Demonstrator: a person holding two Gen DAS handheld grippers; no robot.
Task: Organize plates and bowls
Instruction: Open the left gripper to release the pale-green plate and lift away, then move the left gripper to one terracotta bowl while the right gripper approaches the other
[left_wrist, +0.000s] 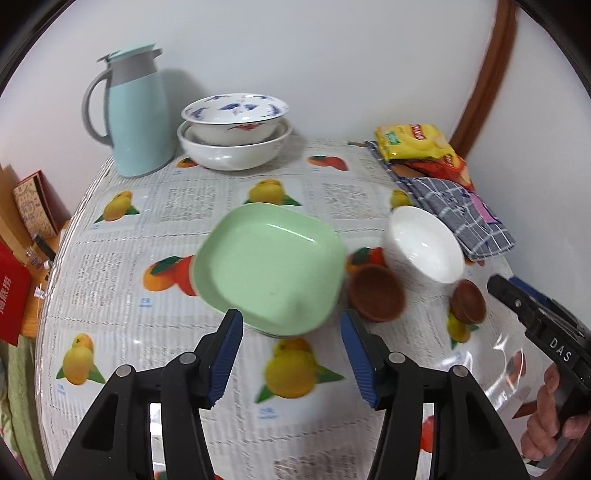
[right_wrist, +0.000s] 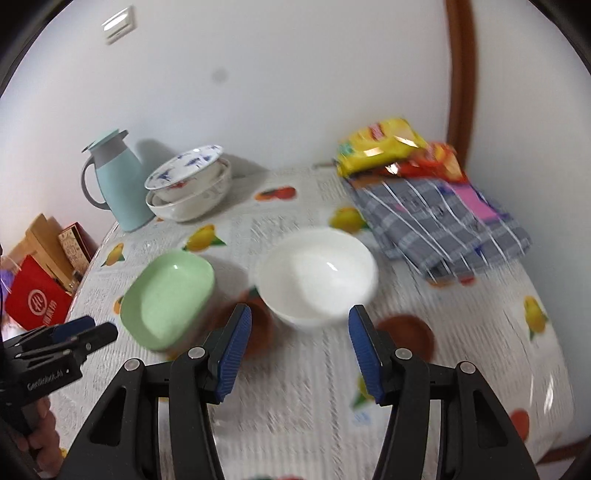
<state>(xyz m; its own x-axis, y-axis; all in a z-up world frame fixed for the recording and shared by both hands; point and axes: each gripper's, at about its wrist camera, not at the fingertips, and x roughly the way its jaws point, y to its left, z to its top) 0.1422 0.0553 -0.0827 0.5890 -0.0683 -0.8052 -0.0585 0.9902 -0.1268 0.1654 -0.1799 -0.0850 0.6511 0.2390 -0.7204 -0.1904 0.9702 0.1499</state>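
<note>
fruit-print tablecloth (left_wrist: 207, 236); green plate (left_wrist: 269, 266) before spread left claw (left_wrist: 291, 328).

We see a table (left_wrist: 221, 229) covered by a fruit-printed cloth under clear film. At its back stand a light blue jug (left_wrist: 135, 118) and, just beside it, a white bowl (left_wrist: 232, 149) with a blue-patterned bowl (left_wrist: 234, 110) nested inside. Mid-table rests a green square plate (left_wrist: 269, 266); to its right lie two brown saucers (left_wrist: 376, 291) (left_wrist: 468, 301) and a white bowl (left_wrist: 424, 243). A folded checked cloth (left_wrist: 458, 214) carries snack packets (left_wrist: 413, 142).
</note>
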